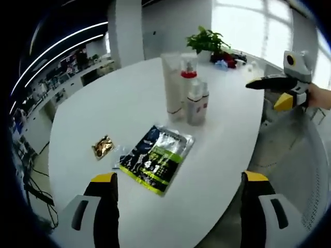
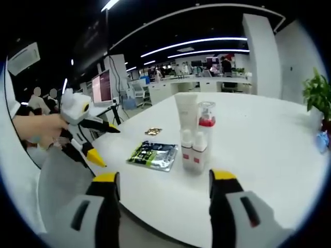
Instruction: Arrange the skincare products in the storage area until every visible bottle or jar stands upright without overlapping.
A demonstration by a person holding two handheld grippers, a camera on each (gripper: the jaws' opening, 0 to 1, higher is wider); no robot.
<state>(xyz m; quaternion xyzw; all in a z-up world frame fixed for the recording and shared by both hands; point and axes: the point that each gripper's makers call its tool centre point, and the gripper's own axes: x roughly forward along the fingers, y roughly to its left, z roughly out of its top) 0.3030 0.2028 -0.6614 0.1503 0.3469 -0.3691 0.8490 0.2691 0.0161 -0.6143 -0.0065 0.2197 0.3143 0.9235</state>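
My left gripper [image 1: 177, 191] hangs over the near edge of the round white table [image 1: 103, 111], jaws wide apart, nothing between them. My right gripper [image 2: 164, 188] likewise, jaws apart and empty. Tall white tube [image 2: 185, 114], clear pump bottle with red collar [image 2: 206, 125] and two small white bottles with red labels [image 2: 192, 150] stand upright, clustered mid-table. Dark green-labelled sachet [image 1: 156, 157] lies flat nearer my left gripper; small gold foil packet [image 1: 102, 146] beside it. Potted green plant [image 1: 207, 40] at far edge.

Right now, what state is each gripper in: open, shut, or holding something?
Left gripper: open, holding nothing, over the table edge.
Right gripper: open, holding nothing, facing the bottles.
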